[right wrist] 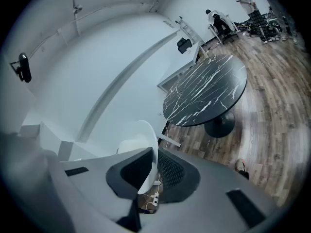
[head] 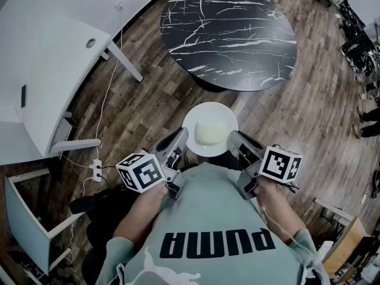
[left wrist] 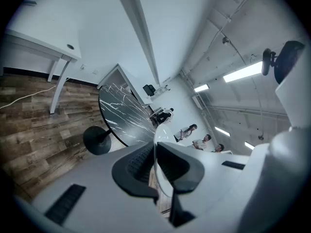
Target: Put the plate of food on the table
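- A white desk (head: 53,58) fills the far left of the head view, standing on a wood floor (head: 148,105)
- A white power strip (head: 96,170) lies on the floor near the desk's leg, with a cable running up from it toward the wall
- The left gripper (head: 179,146) reaches in from the lower left, its marker cube (head: 141,172) just behind it; its jaws are clamped on the plate's left rim
- In the left gripper view, the left gripper (left wrist: 154,166) has the plate (left wrist: 156,142) edge-on as a thin white line pinched between the two dark pads
- The plate (head: 209,129) is round and white, held level in the air over the floor, just ahead of the person's green shirt (head: 208,218)
- The food (head: 209,134) is a pale, roughly square block sitting at the plate's middle
- The table (head: 228,34) is round, black with white veins; it lies beyond the plate and apart from it, so the plate is not yet on it
- The right gripper (head: 237,142) comes in from the lower right, with its cube (head: 281,164) behind; its jaws are closed on the plate's right rim
- In the right gripper view, the right gripper (right wrist: 153,171) bites the plate (right wrist: 146,140), whose white rim rises between the pads, and the table (right wrist: 204,91) stands farther off on its single foot
- At the far right edge of the head view, people's legs (head: 368,120) show on the floor
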The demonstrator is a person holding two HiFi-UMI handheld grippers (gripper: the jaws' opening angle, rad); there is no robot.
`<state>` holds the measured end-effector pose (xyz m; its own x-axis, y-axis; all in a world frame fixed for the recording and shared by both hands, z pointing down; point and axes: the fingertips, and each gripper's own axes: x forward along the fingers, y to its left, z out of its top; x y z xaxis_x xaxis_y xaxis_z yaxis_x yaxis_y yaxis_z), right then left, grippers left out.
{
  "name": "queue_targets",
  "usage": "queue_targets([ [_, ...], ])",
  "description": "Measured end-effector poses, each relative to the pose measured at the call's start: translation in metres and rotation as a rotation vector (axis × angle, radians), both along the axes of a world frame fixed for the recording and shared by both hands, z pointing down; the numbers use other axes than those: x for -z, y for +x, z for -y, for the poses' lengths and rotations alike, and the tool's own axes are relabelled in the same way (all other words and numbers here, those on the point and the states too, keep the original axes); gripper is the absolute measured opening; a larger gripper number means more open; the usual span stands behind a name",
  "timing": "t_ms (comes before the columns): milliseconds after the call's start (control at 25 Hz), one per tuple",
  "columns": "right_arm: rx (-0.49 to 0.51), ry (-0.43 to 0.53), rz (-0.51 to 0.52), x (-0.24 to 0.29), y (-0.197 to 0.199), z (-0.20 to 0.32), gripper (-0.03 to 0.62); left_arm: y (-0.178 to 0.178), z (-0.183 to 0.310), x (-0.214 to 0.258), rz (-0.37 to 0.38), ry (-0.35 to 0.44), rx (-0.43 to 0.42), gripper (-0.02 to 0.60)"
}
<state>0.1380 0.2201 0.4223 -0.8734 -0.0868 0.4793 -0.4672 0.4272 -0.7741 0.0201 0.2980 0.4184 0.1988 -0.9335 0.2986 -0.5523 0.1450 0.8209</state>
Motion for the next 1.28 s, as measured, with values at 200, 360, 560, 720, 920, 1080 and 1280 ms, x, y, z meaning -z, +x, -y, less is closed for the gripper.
queue_targets([
  [200,0.014,-0.015,0.006,-0.009,-0.012,0.027,0.037,-0.012,0.026,-0.006,0.009,-0.011,0.016,0.028],
  [360,0.032,-0.034,0.010,-0.014,-0.026,0.060,0.037,-0.023,0.056,-0.009,0.014,-0.033,0.034,0.028],
  [560,0.051,-0.056,0.022,-0.017,-0.040,0.111,0.037,-0.036,0.106,-0.008,0.028,-0.058,0.048,0.028],
  [720,0.056,-0.079,0.029,-0.021,-0.047,0.151,0.037,-0.042,0.146,-0.009,0.038,-0.080,0.054,0.028],
  [920,0.058,-0.094,0.041,-0.024,-0.047,0.197,0.037,-0.042,0.191,-0.010,0.048,-0.098,0.061,0.028],
  [1080,0.060,-0.099,0.052,-0.024,-0.045,0.227,0.037,-0.040,0.221,-0.008,0.056,-0.109,0.064,0.028],
  [1280,0.050,-0.100,0.060,-0.025,-0.043,0.255,0.037,-0.037,0.248,-0.008,0.070,-0.117,0.063,0.028],
])
